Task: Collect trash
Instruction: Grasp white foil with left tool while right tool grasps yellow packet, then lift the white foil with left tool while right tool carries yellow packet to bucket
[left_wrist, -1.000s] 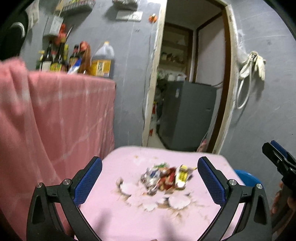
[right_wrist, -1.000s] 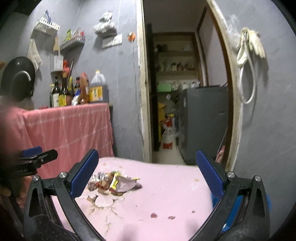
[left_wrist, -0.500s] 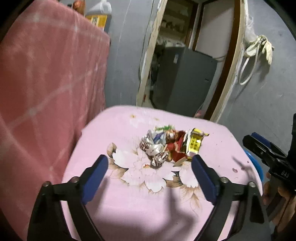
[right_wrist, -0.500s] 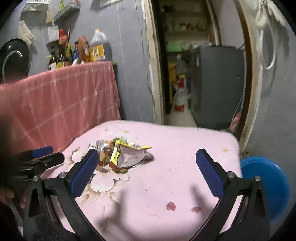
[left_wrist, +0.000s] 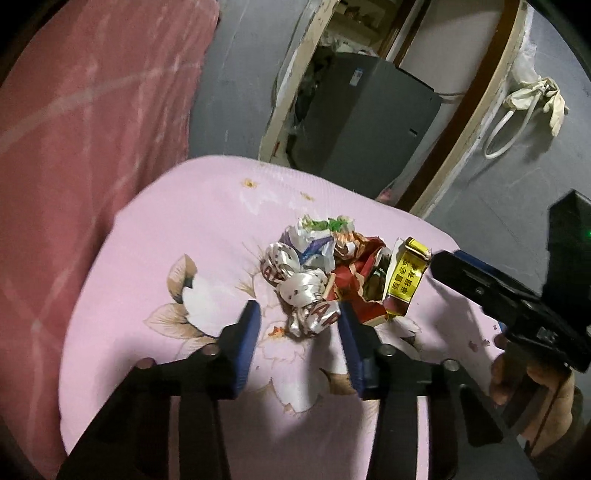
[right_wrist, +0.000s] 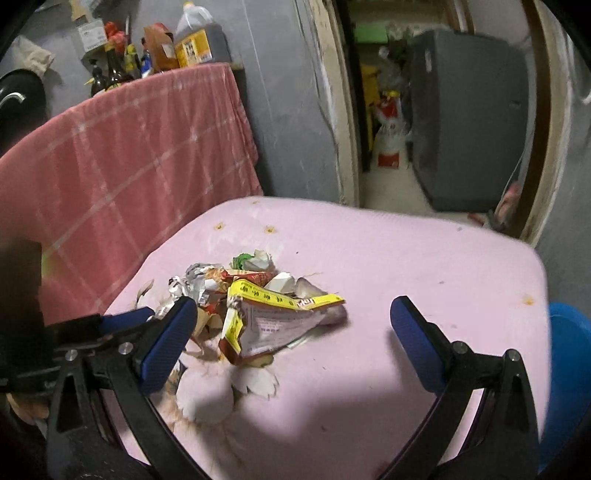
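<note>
- Our left gripper is partly spread around the silver wrapper at the near edge of the trash pile on the pink floral tabletop; not pinching yet.
- Right gripper is spread wide, holding nothing, beside the yellow-edged packet.
- Risk: crumpled foil slips or drags neighbours off; the blue bin is well apart.

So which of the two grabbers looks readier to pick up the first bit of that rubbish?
Left, probably. The left gripper has its jaws narrowed around a crumpled silver wrapper at the near edge of the trash pile. The right gripper hangs wide open, gripping nothing.
</note>
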